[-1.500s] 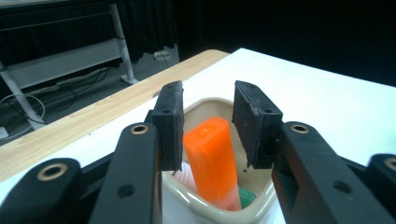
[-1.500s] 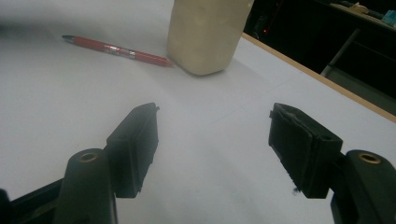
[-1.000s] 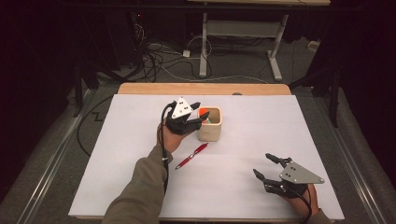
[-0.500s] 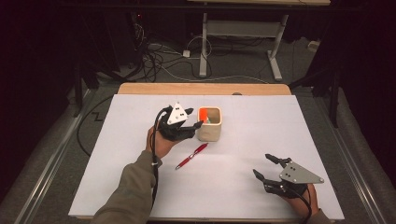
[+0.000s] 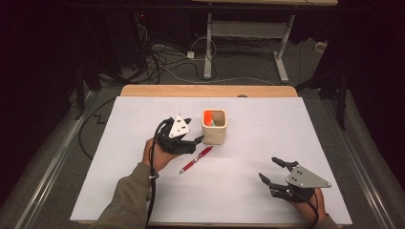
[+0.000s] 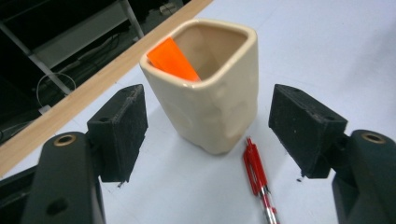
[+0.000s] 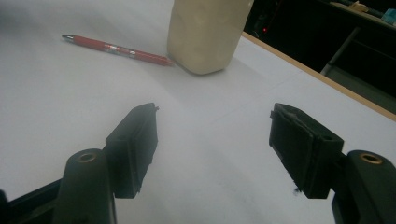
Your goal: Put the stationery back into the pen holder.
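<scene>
A cream square cup (image 5: 215,126) (image 6: 208,88) (image 7: 205,32) stands near the middle of the white table, with an orange piece (image 6: 173,59) (image 5: 208,116) leaning inside it. A red pen (image 5: 196,159) (image 6: 258,179) (image 7: 116,49) lies flat just in front of the cup. My left gripper (image 5: 191,136) (image 6: 208,130) is open, just left of the cup, its jaws pointing at the cup and holding nothing. My right gripper (image 5: 272,169) (image 7: 215,144) is open and empty near the table's front right, low over the bare surface.
The white table top (image 5: 248,181) ends in a wooden strip (image 5: 205,90) at the far edge. Beyond it stand a desk frame (image 5: 243,43) and loose cables (image 5: 157,57) on the floor. Cables trail from both grippers along the forearms.
My left gripper has pulled back from above the cup, down and to the left, leaving the orange piece inside the cup. The right gripper has stayed put.
</scene>
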Action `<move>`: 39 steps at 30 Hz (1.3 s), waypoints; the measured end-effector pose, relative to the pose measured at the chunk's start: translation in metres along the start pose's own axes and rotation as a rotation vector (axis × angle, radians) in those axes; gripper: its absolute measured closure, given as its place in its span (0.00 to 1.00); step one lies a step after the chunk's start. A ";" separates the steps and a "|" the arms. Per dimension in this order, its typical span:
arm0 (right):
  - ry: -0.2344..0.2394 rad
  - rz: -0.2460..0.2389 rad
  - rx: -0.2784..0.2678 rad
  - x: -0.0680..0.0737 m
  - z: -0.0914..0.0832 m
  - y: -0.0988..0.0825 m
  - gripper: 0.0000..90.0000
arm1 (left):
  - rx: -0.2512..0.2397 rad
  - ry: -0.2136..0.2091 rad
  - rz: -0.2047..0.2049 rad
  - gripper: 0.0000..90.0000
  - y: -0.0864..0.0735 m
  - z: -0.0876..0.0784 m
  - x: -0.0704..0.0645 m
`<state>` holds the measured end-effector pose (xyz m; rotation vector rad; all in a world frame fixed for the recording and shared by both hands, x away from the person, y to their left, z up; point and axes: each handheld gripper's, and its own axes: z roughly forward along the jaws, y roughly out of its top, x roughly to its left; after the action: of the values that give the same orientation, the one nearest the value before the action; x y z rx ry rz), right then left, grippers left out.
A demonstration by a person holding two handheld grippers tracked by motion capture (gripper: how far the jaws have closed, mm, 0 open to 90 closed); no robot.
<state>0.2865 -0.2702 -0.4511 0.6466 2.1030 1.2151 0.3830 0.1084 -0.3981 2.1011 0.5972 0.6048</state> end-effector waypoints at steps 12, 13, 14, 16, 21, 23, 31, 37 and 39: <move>-0.003 0.004 0.008 0.001 0.002 -0.001 0.36 | 0.092 -0.034 -0.014 0.27 -0.019 -0.008 -0.011; -0.002 0.002 0.009 0.001 0.002 -0.001 0.36 | 0.104 -0.040 -0.015 0.27 -0.020 -0.008 -0.012; -0.001 0.001 0.011 0.002 0.002 -0.001 0.36 | 0.113 -0.048 -0.013 0.27 -0.022 -0.008 -0.013; 0.000 -0.001 0.013 0.002 0.002 -0.001 0.36 | 0.134 -0.060 -0.012 0.27 -0.024 -0.007 -0.016; 0.006 -0.003 0.023 0.002 0.003 -0.001 0.36 | 0.224 -0.088 -0.026 0.27 -0.027 -0.004 -0.020; 0.002 0.000 0.026 0.002 0.004 -0.001 0.35 | 0.285 -0.112 -0.045 0.27 -0.027 -0.001 -0.020; 0.002 0.008 0.054 0.002 0.006 -0.003 0.34 | 0.444 -0.195 -0.091 0.34 -0.028 0.018 -0.022; 0.005 0.013 0.070 0.002 0.007 -0.003 0.34 | 0.570 -0.238 -0.118 0.46 -0.025 0.040 -0.016; 0.010 0.011 0.079 0.002 0.008 -0.003 0.34 | 0.604 -0.244 -0.115 0.48 -0.023 0.046 -0.015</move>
<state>0.2904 -0.2652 -0.4577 0.6891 2.1672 1.1483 0.3956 0.0838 -0.4441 2.6225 0.8247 0.0933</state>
